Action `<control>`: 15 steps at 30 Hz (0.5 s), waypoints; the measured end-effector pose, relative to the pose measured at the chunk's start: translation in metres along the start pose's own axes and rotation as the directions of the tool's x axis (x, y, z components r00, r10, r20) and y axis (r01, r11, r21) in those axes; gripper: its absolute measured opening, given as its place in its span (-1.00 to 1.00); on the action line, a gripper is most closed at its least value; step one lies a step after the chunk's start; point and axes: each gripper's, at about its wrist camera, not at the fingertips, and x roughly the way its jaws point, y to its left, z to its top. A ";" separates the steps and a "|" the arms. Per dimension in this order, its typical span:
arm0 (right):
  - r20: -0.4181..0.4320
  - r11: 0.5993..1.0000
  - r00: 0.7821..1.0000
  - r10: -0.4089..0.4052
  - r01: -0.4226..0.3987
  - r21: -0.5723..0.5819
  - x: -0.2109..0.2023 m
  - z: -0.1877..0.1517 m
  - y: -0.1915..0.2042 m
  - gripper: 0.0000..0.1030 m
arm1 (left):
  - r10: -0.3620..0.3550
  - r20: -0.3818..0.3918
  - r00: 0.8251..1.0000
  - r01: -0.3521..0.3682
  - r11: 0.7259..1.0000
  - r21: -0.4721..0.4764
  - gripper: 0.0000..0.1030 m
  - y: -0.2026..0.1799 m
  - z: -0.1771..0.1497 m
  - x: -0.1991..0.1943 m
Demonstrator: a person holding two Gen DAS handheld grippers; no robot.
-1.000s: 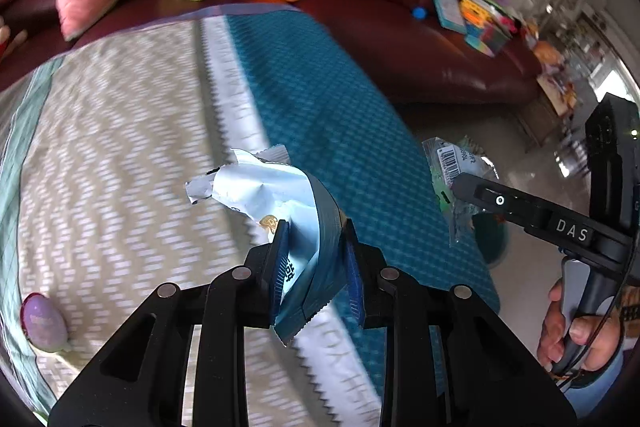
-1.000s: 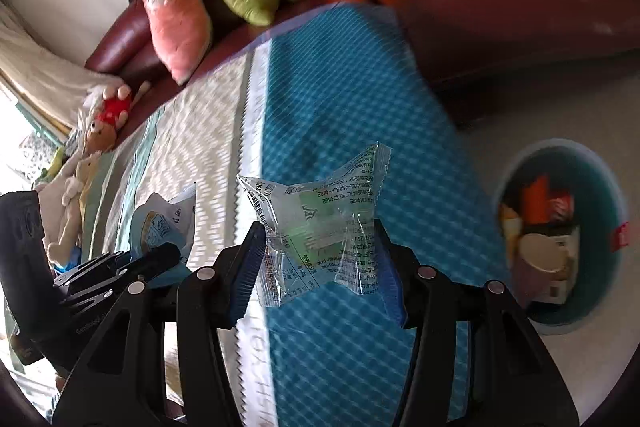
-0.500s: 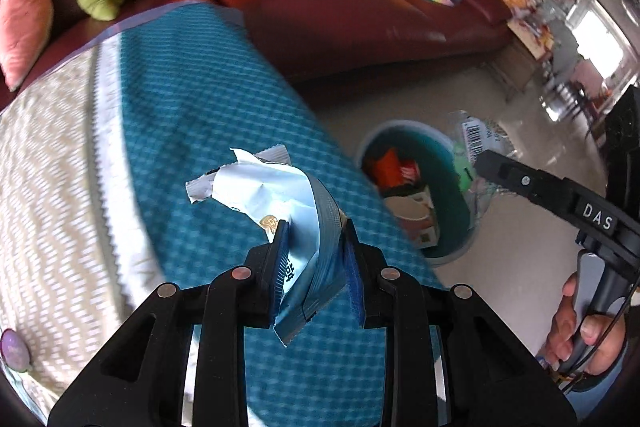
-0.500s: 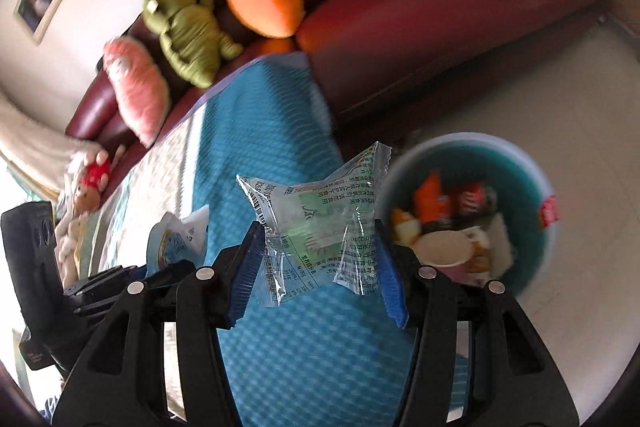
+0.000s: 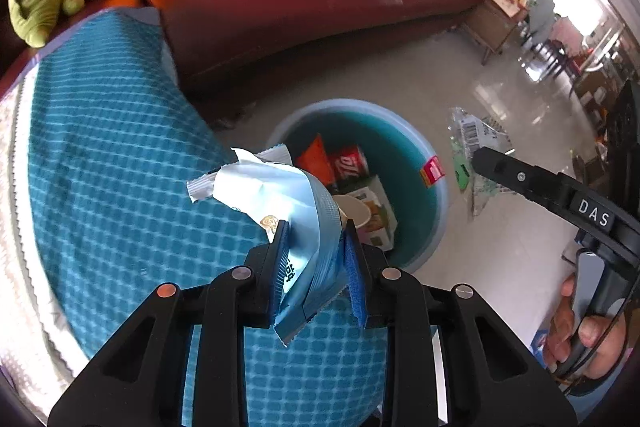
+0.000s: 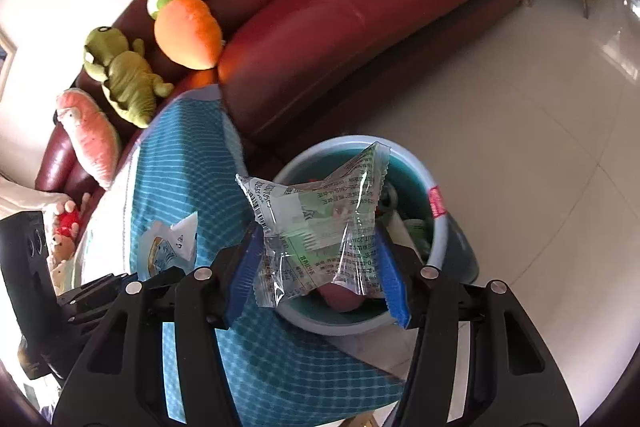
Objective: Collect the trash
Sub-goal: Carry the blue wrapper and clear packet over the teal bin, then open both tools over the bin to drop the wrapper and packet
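My left gripper [image 5: 316, 231] is shut on a crumpled blue and white wrapper [image 5: 280, 187], held over the table's edge beside the round teal bin [image 5: 436, 187] on the floor. The bin holds a paper cup, cartons and red packets. In the right wrist view my right gripper [image 6: 320, 239] hangs right above the bin [image 6: 438, 239] with a clear printed wrapper [image 6: 320, 215] spanning its blue pads. Its jaws are opening, and the wrapper still touches both pads. The left gripper's blue wrapper [image 6: 168, 247] shows at lower left there.
A teal checked cloth [image 5: 100, 167] covers the table next to the bin. Behind stands a dark red sofa [image 6: 340, 19] with an orange carrot plush [image 6: 188, 31], a green plush [image 6: 120, 75], books and toys. Pale tiled floor [image 6: 520, 147] stretches right of the bin. A hand [image 5: 580, 327] grips the right tool.
Both grippers have swept from over the table to the bin, each carrying its wrapper. The bin now lies directly under the right gripper, whose jaws stand slightly wider.
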 end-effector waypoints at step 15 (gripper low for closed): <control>-0.052 0.997 0.997 -0.053 0.056 0.051 0.033 0.010 -0.024 0.48 | -0.024 -0.058 0.998 0.024 1.000 0.005 -0.45 -0.021 0.020 0.050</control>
